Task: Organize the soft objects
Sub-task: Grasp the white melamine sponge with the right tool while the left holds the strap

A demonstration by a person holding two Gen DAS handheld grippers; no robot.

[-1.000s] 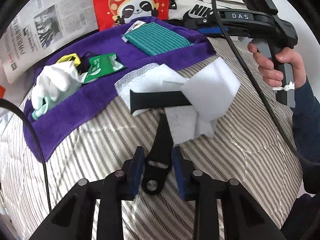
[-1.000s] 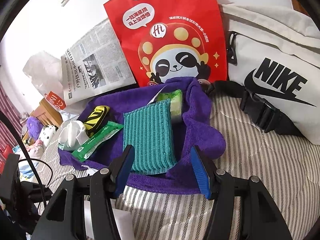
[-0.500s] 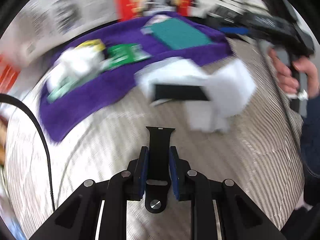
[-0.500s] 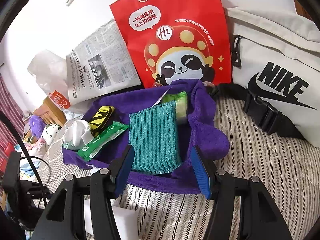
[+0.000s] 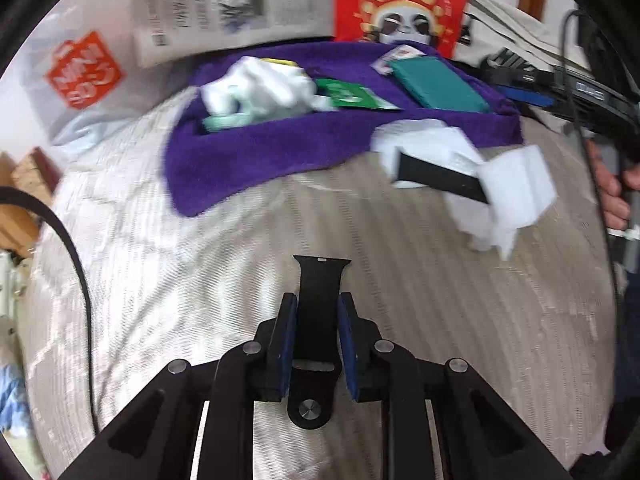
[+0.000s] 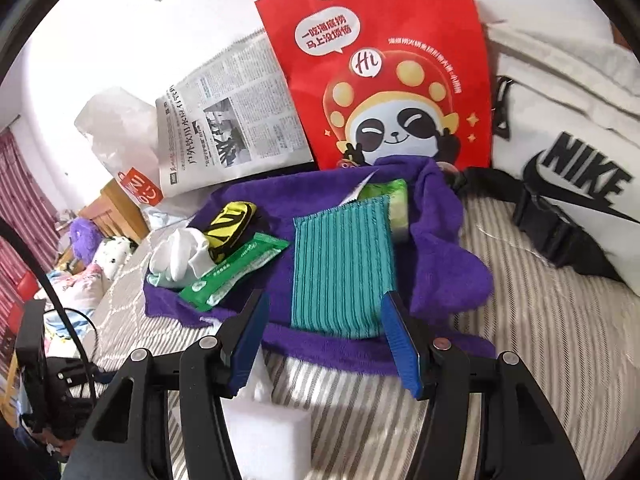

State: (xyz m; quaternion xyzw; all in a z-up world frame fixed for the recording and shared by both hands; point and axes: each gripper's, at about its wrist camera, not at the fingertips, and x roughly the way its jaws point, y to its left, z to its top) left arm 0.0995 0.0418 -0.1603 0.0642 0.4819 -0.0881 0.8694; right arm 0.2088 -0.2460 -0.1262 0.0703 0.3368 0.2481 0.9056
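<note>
My left gripper (image 5: 316, 312) is shut on a black watch strap (image 5: 320, 284), lifted over the striped bedcover. A second black strap (image 5: 440, 178) still lies across white foam pieces (image 5: 516, 188) to the right. A purple towel (image 5: 248, 152) carries white gloves (image 5: 264, 84), a green wipes pack (image 5: 352, 96) and a teal cloth (image 5: 436, 84). In the right wrist view my right gripper (image 6: 326, 336) stands open, nothing between its pads, just in front of the teal cloth (image 6: 340, 268) on the purple towel (image 6: 440, 276). A yellow-black item (image 6: 232, 224) lies by the gloves (image 6: 180, 256).
A red panda bag (image 6: 380, 68), a newspaper (image 6: 228, 120) and a white Nike bag (image 6: 568, 152) stand behind the towel. A person's hand (image 5: 612, 196) holds the right gripper's handle at the right edge. A white foam block (image 6: 272, 432) lies under my right gripper.
My left gripper closed on the black strap and pulled it away from the foam pile, swinging left across the bed. The right gripper barely shifted.
</note>
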